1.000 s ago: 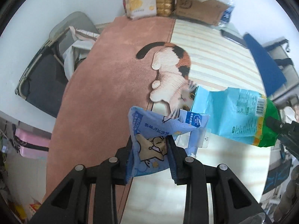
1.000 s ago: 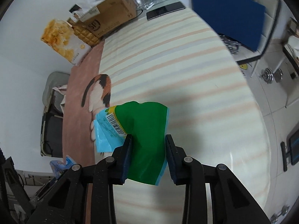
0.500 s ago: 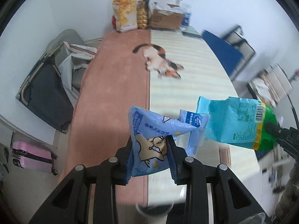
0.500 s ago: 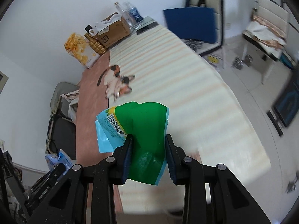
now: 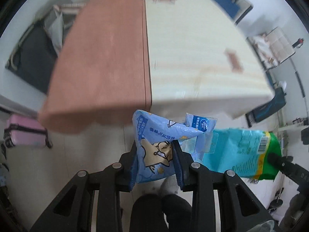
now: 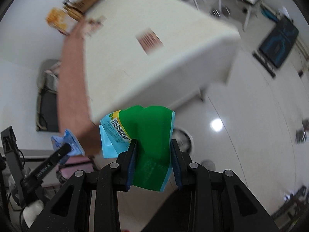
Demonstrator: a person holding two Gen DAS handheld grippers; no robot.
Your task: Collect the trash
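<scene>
My left gripper (image 5: pixel 156 152) is shut on a blue tissue wrapper (image 5: pixel 154 145) with a cartoon print, held in the air past the table's near end. My right gripper (image 6: pixel 152 150) is shut on a green and light-blue snack bag (image 6: pixel 152 135), also off the table. The snack bag also shows at the right of the left wrist view (image 5: pixel 241 152), and the blue wrapper at the left of the right wrist view (image 6: pixel 66 144). Both views are blurred.
The long table (image 5: pixel 193 58) with a brown and cream cover lies ahead, with boxes at its far end (image 6: pixel 77 9). A pink suitcase (image 5: pixel 25 131) stands on the floor at left. Chairs (image 5: pixel 231 3) stand at right. A round white object (image 6: pixel 182 137) sits on the floor.
Both grippers have pulled back from above the table to beyond its near end, over the floor, each still holding its piece of trash.
</scene>
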